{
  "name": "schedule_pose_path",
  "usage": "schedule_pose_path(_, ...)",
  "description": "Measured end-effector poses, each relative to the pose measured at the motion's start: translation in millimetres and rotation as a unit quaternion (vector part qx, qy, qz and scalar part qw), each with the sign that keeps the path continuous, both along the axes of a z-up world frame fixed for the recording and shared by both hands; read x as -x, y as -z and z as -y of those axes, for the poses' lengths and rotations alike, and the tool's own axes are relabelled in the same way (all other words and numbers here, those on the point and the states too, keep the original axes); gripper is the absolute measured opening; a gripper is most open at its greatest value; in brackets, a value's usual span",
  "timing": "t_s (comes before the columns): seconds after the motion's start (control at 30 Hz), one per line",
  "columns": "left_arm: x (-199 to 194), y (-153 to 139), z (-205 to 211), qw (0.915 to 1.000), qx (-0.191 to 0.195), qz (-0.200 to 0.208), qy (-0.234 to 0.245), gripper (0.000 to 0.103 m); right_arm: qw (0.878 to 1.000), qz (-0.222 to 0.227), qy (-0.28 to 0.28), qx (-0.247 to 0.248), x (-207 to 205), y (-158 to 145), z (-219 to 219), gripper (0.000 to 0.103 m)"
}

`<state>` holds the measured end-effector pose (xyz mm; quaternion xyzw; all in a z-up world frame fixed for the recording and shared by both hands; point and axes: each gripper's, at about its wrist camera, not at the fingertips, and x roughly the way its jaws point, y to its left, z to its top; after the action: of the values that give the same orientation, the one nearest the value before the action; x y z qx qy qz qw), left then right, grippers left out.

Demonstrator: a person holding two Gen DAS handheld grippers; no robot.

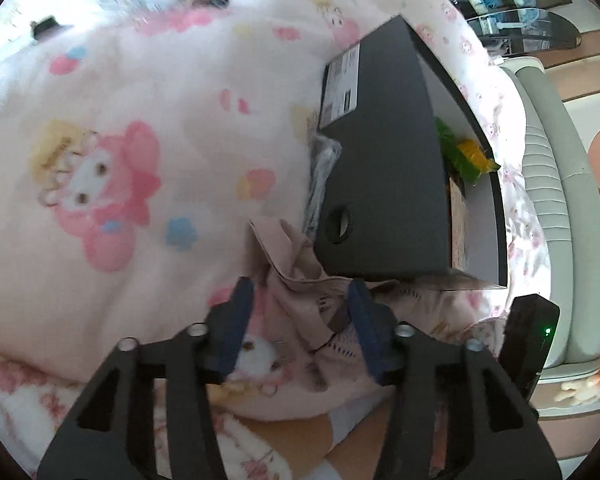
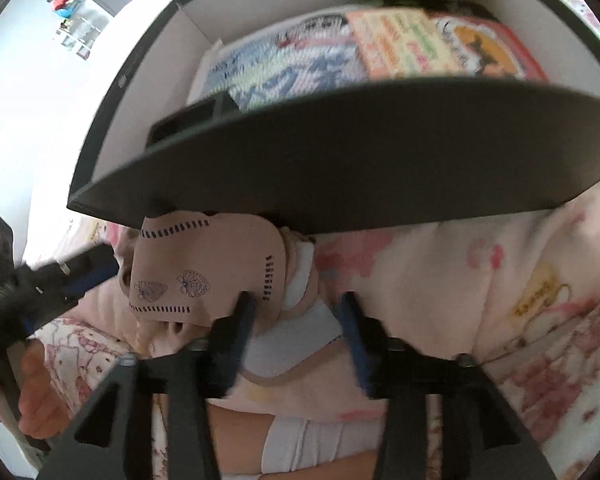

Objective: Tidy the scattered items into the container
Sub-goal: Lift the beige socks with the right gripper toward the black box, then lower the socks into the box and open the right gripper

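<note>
1. Left gripper [image 1: 300, 292] – jaws apart, pink cloth [image 1: 300, 280] between the pads, not pinched.
2. Cloth crumpled on blanket [image 1: 140, 100], touching box [image 1: 384, 168] front; long axis runs along box wall.
3. Right gripper [image 2: 296, 304] – jaws apart over cloth's edge, no grip.

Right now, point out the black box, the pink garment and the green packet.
black box [image 1: 384, 152]: left wrist view, dark outer side wall.
pink garment [image 2: 204, 264]: right wrist view, flat panel above the shell prints.
green packet [image 1: 454, 152]: left wrist view, green wrapper inside the box.
</note>
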<state>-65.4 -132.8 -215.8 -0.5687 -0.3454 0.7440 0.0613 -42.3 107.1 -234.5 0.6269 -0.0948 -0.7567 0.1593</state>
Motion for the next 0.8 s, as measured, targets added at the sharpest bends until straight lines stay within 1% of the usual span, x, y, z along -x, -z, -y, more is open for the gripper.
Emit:
schedule_pose_path(0.07,8.5,16.1,-14.4,0.9996,0.004,0.026,0.012,0.050,1.000,0.011,0.001,0.016,1.6,6.9,4.3,0.051)
schedule_pose_path(0.1,10.4,24.4,-20.5,0.9992,0.003,0.034,0.020,0.050,0.999,0.013,0.001,0.035,2.2,10.1,6.6,0.051)
schedule_pose_path(0.13,10.2,30.0,-26.3,0.9988,0.005,0.042,0.027,0.047,0.999,0.012,-0.002,0.051,1.8,11.6,8.2,0.051)
schedule_pose_path(0.17,8.4,30.2,-32.3,0.9985,0.019,0.039,0.034,0.035,0.998,0.009,-0.007,0.058,0.1,11.2,10.6,0.047)
schedule_pose_path(0.2,6.6,27.3,-36.6,0.9980,0.033,0.034,0.041,0.029,0.998,0.003,-0.014,0.062,-1.8,9.5,12.8,0.041)
schedule_pose_path(0.23,4.0,22.9,-40.2,0.9978,0.040,0.026,0.047,0.023,0.996,-0.012,-0.035,0.077,-7.3,3.9,18.2,0.030)
schedule_pose_path(0.27,0.8,18.3,-41.8,0.9981,0.035,0.019,0.047,0.018,0.995,-0.016,-0.043,0.087,-10.0,1.1,20.7,0.025)
schedule_pose_path(0.3,-3.3,12.4,-42.4,0.9986,0.022,0.012,0.048,0.016,0.993,-0.019,-0.054,0.107,-15.4,-4.2,24.8,0.024)
schedule_pose_path(0.33,-6.8,7.0,-43.2,0.9987,0.006,0.003,0.050,0.011,0.991,-0.025,-0.060,0.115,-19.1,-8.8,27.4,0.023)
schedule_pose_path(0.37,-11.5,-1.5,-44.3,0.9986,-0.014,-0.010,0.050,0.011,0.991,-0.031,-0.063,0.117,-21.3,-12.4,29.0,0.022)
schedule_pose_path(0.4,-14.5,-8.1,-45.8,0.9984,-0.017,-0.018,0.052,0.011,0.990,-0.042,-0.068,0.116,-24.7,-18.2,31.3,0.022)
schedule_pose_path(0.43,-18.1,-18.0,-47.8,0.9981,-0.008,-0.027,0.054,0.009,0.989,-0.056,-0.076,0.116,-28.7,-26.2,33.8,0.022)
schedule_pose_path(0.47,-20.6,-28.0,-50.3,0.9977,0.003,-0.037,0.056,0.008,0.988,-0.061,-0.078,0.117,-30.1,-29.8,34.6,0.021)
schedule_pose_path(0.5,-23.0,-33.6,-50.3,0.9974,0.004,-0.043,0.057,0.007,0.987,-0.066,-0.079,0.121,-32.0,-35.1,34.7,0.021)
schedule_pose_path(0.57,-22.7,-47.9,-51.0,0.9964,0.001,-0.060,0.060,0.007,0.985,-0.079,-0.079,0.135,-35.3,-47.6,32.1,0.021)
schedule_pose_path(0.67,-19.9,-77.4,-55.4,0.9938,-0.014,-0.088,0.067,0.007,0.979,-0.110,-0.075,0.155,-41.1,-75.5,22.7,0.021)
schedule_pose_path(0.7,-18.8,-87.1,-59.4,0.9921,-0.016,-0.100,0.073,0.007,0.978,-0.118,-0.075,0.158,-29.6,-86.0,6.7,0.021)
schedule_pose_path(0.73,-15.9,-97.4,-64.5,0.9903,-0.018,-0.113,0.079,0.007,0.975,-0.136,-0.073,0.163,-30.6,-99.3,0.9,0.021)
schedule_pose_path(0.77,-10.7,-108.7,-71.5,0.9883,-0.021,-0.125,0.086,0.007,0.973,-0.144,-0.071,0.165,-5.4,-111.4,17.5,0.021)
schedule_pose_path(0.8,-2.5,-115.0,-78.8,0.9867,-0.021,-0.134,0.090,0.007,0.971,-0.158,-0.069,0.166,-6.9,-119.2,11.1,0.021)
